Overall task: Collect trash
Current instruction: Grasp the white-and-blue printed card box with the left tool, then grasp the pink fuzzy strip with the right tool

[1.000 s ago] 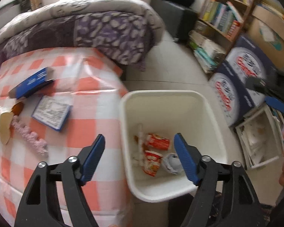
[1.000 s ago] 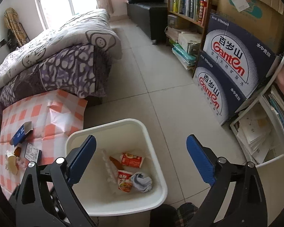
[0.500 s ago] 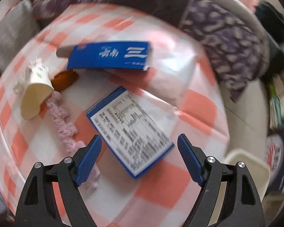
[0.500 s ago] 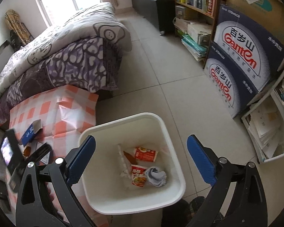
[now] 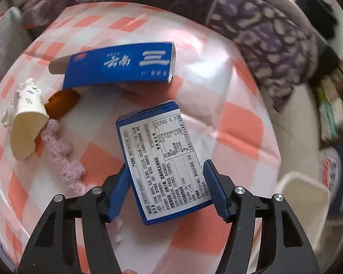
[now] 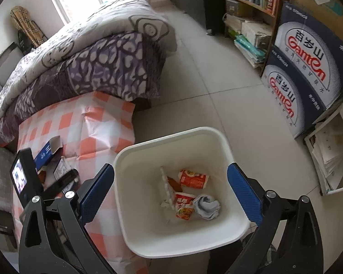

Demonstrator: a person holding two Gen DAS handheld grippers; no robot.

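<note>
A flat blue-and-white box [image 5: 162, 155] with a printed label lies on the orange-checked cloth [image 5: 240, 125]. My left gripper [image 5: 167, 178] points down at it, its jaws closing, and both blue pads touch the box's long sides. Behind it lie a long blue carton [image 5: 119, 65], a tipped paper cup [image 5: 26, 125], a brown scrap [image 5: 61, 104] and a pink knitted strip [image 5: 61, 157]. My right gripper [image 6: 171, 171] hangs open above the white bin [image 6: 171, 134], nothing between its fingers. Red cups [image 6: 193, 179] and crumpled paper [image 6: 205, 206] lie in the bin.
A bed with a purple quilt [image 6: 91, 68] borders the covered table at the back. Stacked water cartons [image 6: 308, 68] and a bookshelf [image 6: 251, 11] line the right side. Tiled floor [image 6: 205, 80] lies between them. The bin's corner [image 5: 301, 196] shows right of the table.
The left gripper swung from above the bin to the table, then narrowed its jaws onto the labelled box, which turned in line with them. The right gripper drifted slightly over the bin.
</note>
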